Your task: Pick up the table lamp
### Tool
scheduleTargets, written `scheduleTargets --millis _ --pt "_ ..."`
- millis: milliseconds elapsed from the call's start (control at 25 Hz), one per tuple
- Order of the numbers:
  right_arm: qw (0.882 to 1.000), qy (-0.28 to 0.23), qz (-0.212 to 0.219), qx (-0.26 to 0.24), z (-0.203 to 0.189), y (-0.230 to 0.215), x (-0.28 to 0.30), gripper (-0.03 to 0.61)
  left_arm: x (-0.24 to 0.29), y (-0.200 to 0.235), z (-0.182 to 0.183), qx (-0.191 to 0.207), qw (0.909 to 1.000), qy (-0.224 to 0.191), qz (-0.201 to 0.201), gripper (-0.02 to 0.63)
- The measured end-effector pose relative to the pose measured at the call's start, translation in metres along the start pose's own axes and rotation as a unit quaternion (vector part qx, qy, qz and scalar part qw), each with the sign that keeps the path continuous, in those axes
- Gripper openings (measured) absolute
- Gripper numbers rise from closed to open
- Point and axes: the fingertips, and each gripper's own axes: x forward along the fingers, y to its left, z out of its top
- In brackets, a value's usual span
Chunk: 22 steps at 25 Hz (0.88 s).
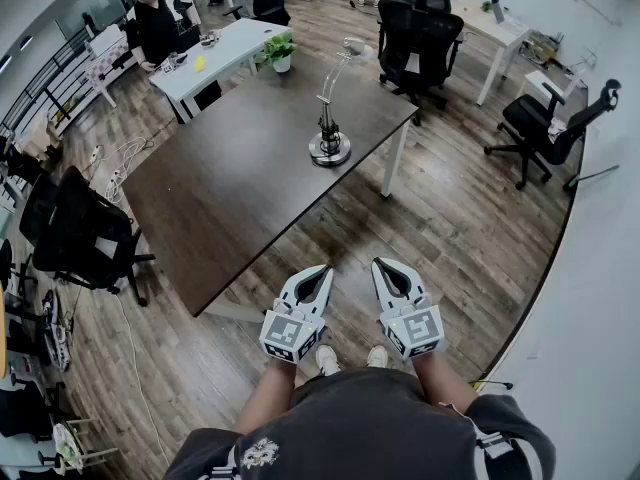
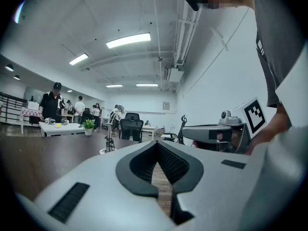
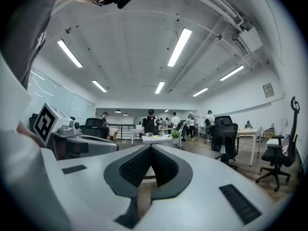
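The table lamp (image 1: 330,138) stands near the far right corner of the dark table (image 1: 230,198), with a round shiny base and a thin arm that bends up to a small head. In the left gripper view the lamp (image 2: 109,139) is small and far off to the left; in the right gripper view the lamp (image 3: 182,133) is ahead, slightly right. My left gripper (image 1: 322,270) and right gripper (image 1: 384,265) are held side by side over the wooden floor, short of the table's near edge. Both are shut and hold nothing, with tips meeting in the left gripper (image 2: 156,143) and right gripper (image 3: 150,147) views.
A potted plant (image 1: 280,50) sits at the table's far end by a white table (image 1: 215,58), where a person in black (image 1: 155,23) stands. Black office chairs stand at the left (image 1: 85,233), far side (image 1: 420,38) and right (image 1: 545,128). Cables lie on the floor (image 1: 120,163).
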Motion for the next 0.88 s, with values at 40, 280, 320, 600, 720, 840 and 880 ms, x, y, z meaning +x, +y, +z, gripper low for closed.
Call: scheduleTargets --millis 40,280,320,600,720,840,880 --pt "1.000 -0.001 -0.002 -0.002 0.001 0.002 0.003 0.026 -0.002 0.003 0.000 0.000 1.0000 0.001 -0.001 0.008" --pt "0.999 -0.009 -0.022 0.028 0.003 0.013 0.016 0.026 -0.014 0.023 -0.001 -0.002 0.9999 0.001 -0.013 0.008" --pt "0.999 -0.015 -0.028 0.044 0.003 0.014 0.017 0.026 -0.015 0.026 -0.001 -0.003 0.9999 0.001 -0.016 0.008" --pt "0.995 -0.028 -0.045 0.085 0.006 0.019 0.025 0.026 -0.022 0.043 -0.005 -0.013 0.9995 0.004 -0.028 0.008" --pt "0.995 -0.021 -0.045 0.084 0.003 0.021 0.032 0.026 -0.020 0.049 -0.009 -0.017 0.9994 0.005 -0.030 0.008" --pt "0.996 -0.012 -0.041 0.079 -0.002 0.019 0.042 0.026 -0.012 0.056 -0.012 -0.021 0.9992 0.008 -0.032 0.008" --pt "0.996 -0.011 -0.040 0.077 -0.002 0.017 0.046 0.026 -0.007 0.059 -0.014 -0.020 0.9992 0.010 -0.032 0.008"
